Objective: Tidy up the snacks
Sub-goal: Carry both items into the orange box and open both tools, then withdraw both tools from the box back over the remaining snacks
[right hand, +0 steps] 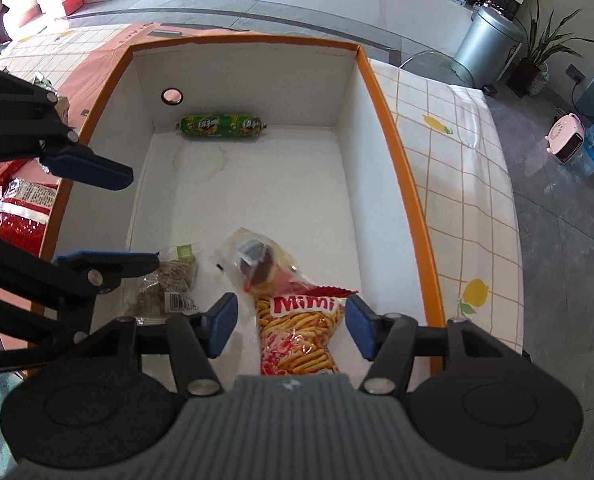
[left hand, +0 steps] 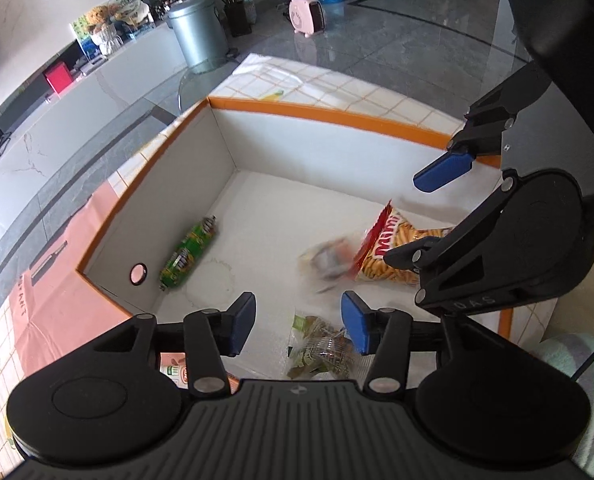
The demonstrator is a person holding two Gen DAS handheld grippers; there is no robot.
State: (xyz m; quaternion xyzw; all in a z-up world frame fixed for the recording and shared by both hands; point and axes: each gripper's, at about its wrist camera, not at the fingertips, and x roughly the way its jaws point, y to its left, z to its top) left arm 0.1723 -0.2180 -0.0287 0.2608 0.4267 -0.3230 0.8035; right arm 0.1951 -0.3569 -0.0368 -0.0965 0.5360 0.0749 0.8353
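Snacks sit in the orange-rimmed box [right hand: 393, 136]: green sausage [right hand: 221, 126] far, Mimi bag [right hand: 301, 332] near, on a checked tablecloth [right hand: 457, 152] over grey marble floor [left hand: 397, 44]. Both tongs gape wide, holding nothing: right gripper [right hand: 291, 326] above the Mimi bag, left gripper [left hand: 299, 326] above a clear packet [left hand: 321, 350].

Glossy plastic Mimi bag [right hand: 299, 332] in matt cardboard box [right hand: 393, 152].

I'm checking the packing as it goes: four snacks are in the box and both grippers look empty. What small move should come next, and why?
Probably lift the left hand-held gripper out toward the red packets lying outside the orange-rimmed box. Both it and the right hand-held gripper are open and empty above the Mimi bag.
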